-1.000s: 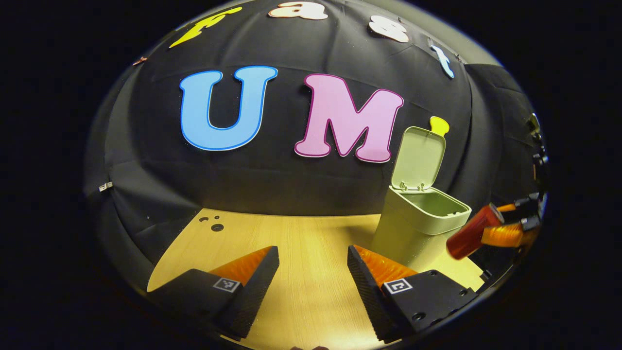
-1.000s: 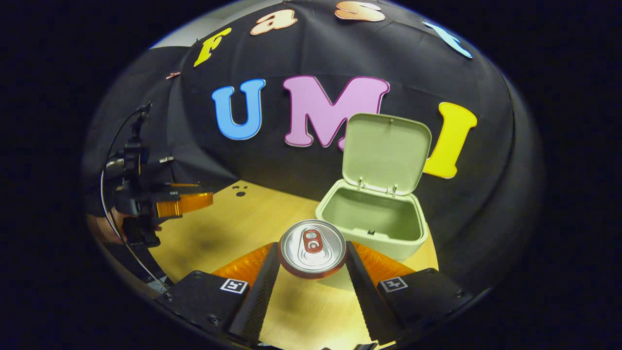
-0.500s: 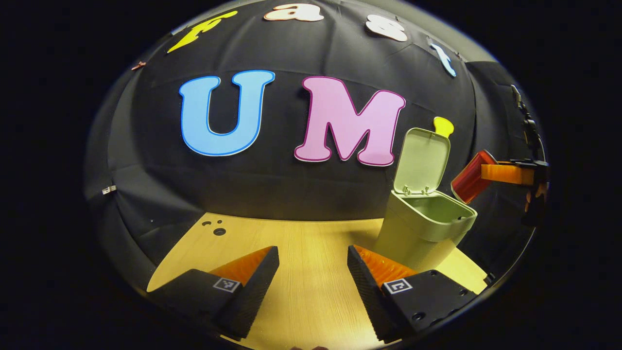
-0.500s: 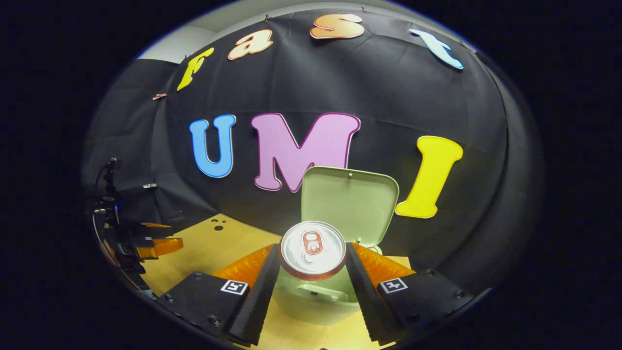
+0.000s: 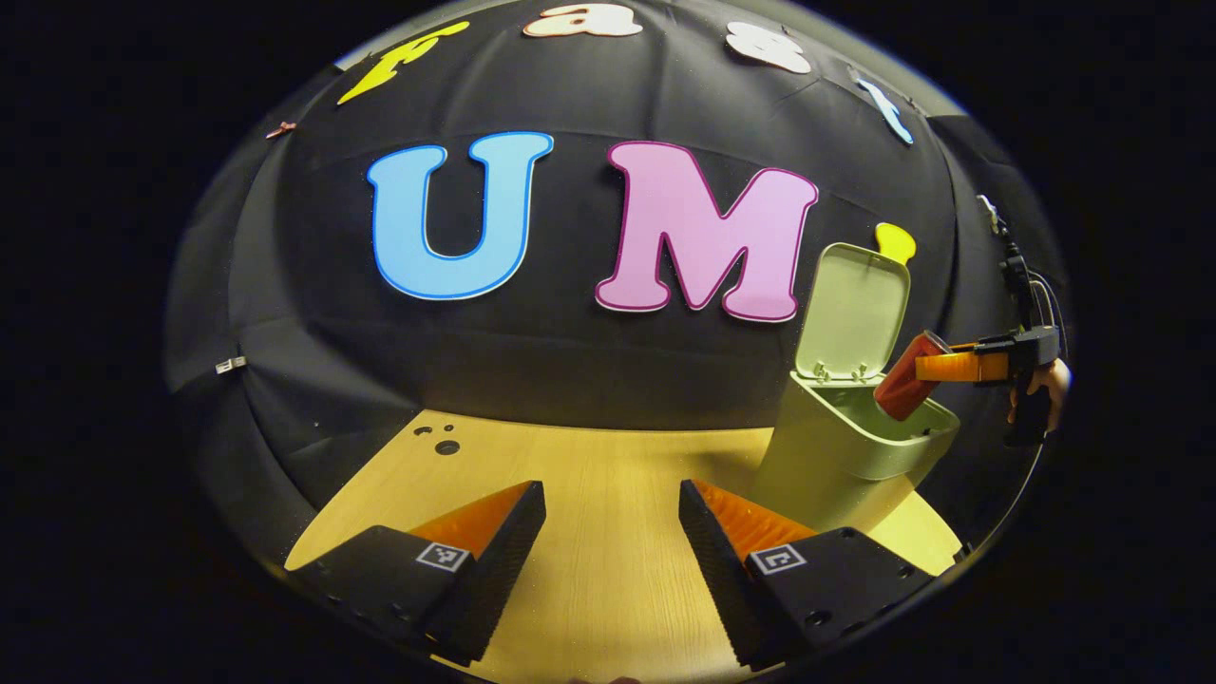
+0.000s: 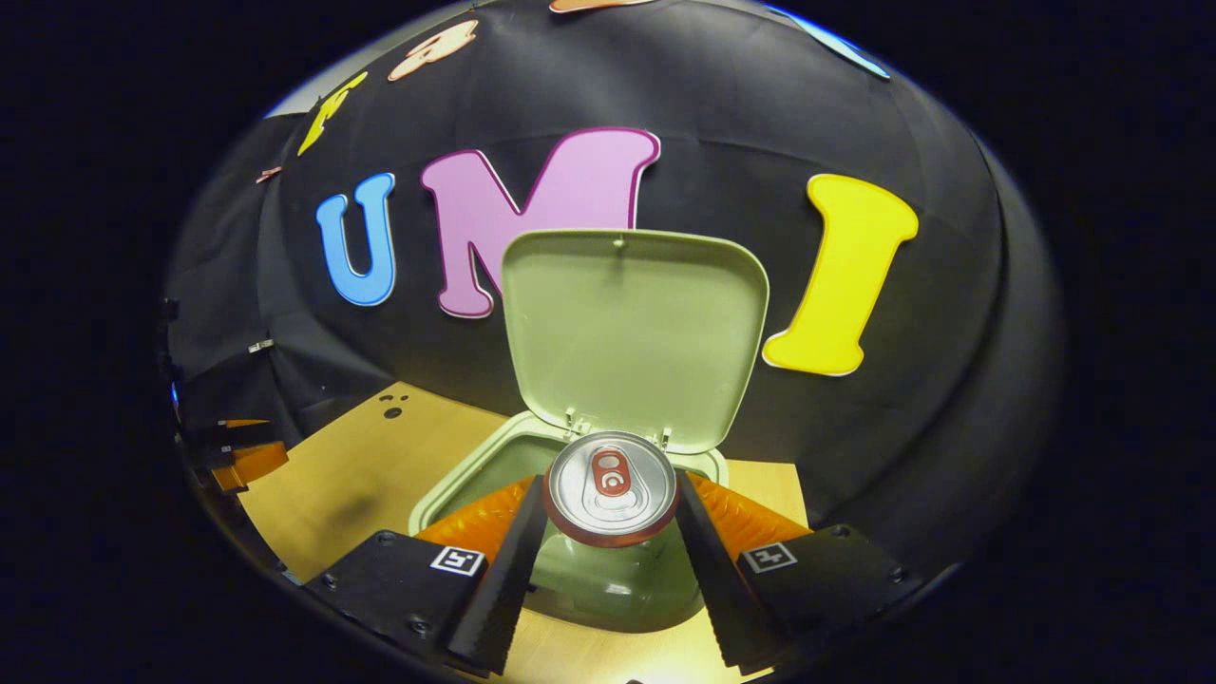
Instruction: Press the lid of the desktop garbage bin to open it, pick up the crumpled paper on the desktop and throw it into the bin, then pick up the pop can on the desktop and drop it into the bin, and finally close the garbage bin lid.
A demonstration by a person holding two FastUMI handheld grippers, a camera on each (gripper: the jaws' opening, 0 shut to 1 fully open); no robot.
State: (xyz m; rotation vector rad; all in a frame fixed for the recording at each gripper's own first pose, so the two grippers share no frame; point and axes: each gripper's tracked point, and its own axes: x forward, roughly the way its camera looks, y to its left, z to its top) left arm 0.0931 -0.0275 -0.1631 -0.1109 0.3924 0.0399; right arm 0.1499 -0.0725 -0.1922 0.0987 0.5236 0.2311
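In the right gripper view I see my right gripper (image 6: 609,532) at the bottom centre of the frame, its two fingers pinching the pop can (image 6: 612,486) from either side, the silver top and pull tab facing the camera. The can sits directly over the open mouth of the garbage bin (image 6: 456,483), which lies just behind and below the fingers; the bin's lid (image 6: 635,337) stands upright at the centre of the frame against the black cloth wall. The wooden desktop (image 6: 351,465) shows at lower left, and the left gripper (image 6: 237,458) is at the far left edge. In the left gripper view I see the left gripper (image 5: 613,532) at the bottom of the frame with its jaws spread wide and nothing between them, above bare desktop (image 5: 608,475). At the right of that frame the bin (image 5: 836,465) stands on the desktop with its lid (image 5: 853,312) raised, and the can (image 5: 904,376), tilted, dips its lower end into the bin's opening, gripped by the right gripper (image 5: 950,367) with a hand (image 5: 1045,385) behind it at the far right edge
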